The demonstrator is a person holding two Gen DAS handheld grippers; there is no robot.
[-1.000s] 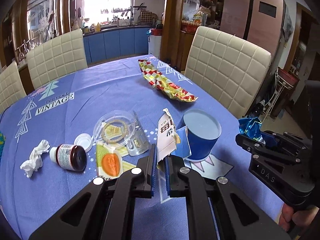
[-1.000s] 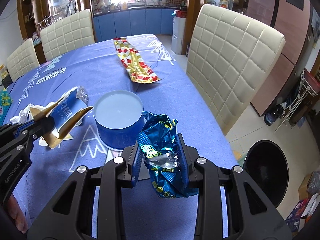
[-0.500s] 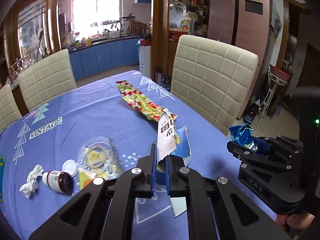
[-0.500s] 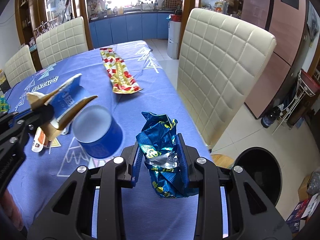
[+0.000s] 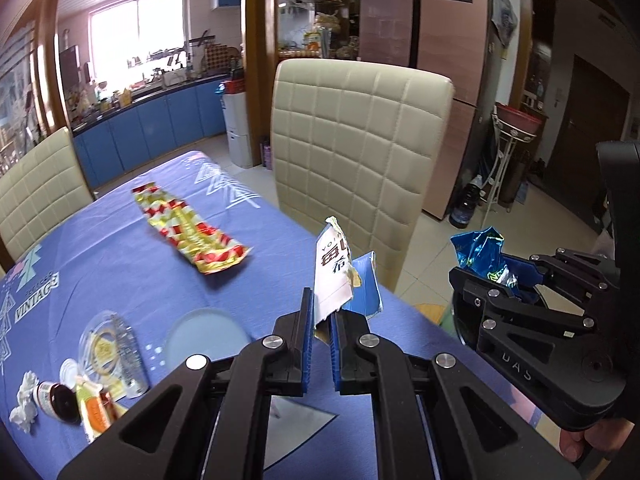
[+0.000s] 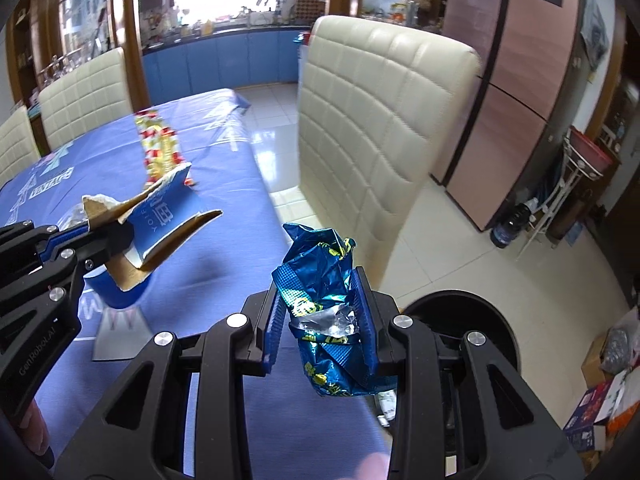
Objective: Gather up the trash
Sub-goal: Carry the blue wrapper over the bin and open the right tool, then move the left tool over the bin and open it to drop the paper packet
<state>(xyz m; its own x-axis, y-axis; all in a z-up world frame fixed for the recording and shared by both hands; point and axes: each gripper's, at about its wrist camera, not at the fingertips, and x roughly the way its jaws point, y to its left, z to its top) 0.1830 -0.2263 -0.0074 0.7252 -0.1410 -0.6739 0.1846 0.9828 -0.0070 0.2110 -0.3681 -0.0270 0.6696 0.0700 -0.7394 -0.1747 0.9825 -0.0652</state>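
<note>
Carrying trash in both hands right now. The left gripper [image 5: 320,332] is pinched tight on a torn carton [image 5: 340,276], a white-and-blue piece that sticks up out of the pads, with its long side running roughly along the fingers. The right gripper [image 6: 320,320] is clamped on a crumpled blue wrapper [image 6: 324,312], jaws held partway apart because the wad fills the gap between them.

What matters for the coming move is where the bin sits. In the right wrist view the black trash bin [image 6: 460,316] is on the floor just past the tabletop [image 6: 224,184] edge, below and a little right of the right gripper's tips, its round opening partly hidden behind the gripper body. So I'd say the right hand is the nearer one and probably drops first; the wrapper looks close to being over the rim, though I can't tell if it's fully above the opening yet. The left gripper is well to the left of that, over the tabletop near the cream chair [image 5: 360,152], and would have to swing across toward the bin.

Plenty is left on the tabletop too — a red-and-gold wrapper [image 5: 188,232] lying flat with its long axis running away from the camera, an upturned blue cup [image 5: 208,340] near the left gripper, and a cluster at the lower left: a clear plastic lid [image 5: 108,344], a small dark bottle [image 5: 56,400] and a crumpled tissue [image 5: 24,404]. Early-to-mid job, I reckon.
</note>
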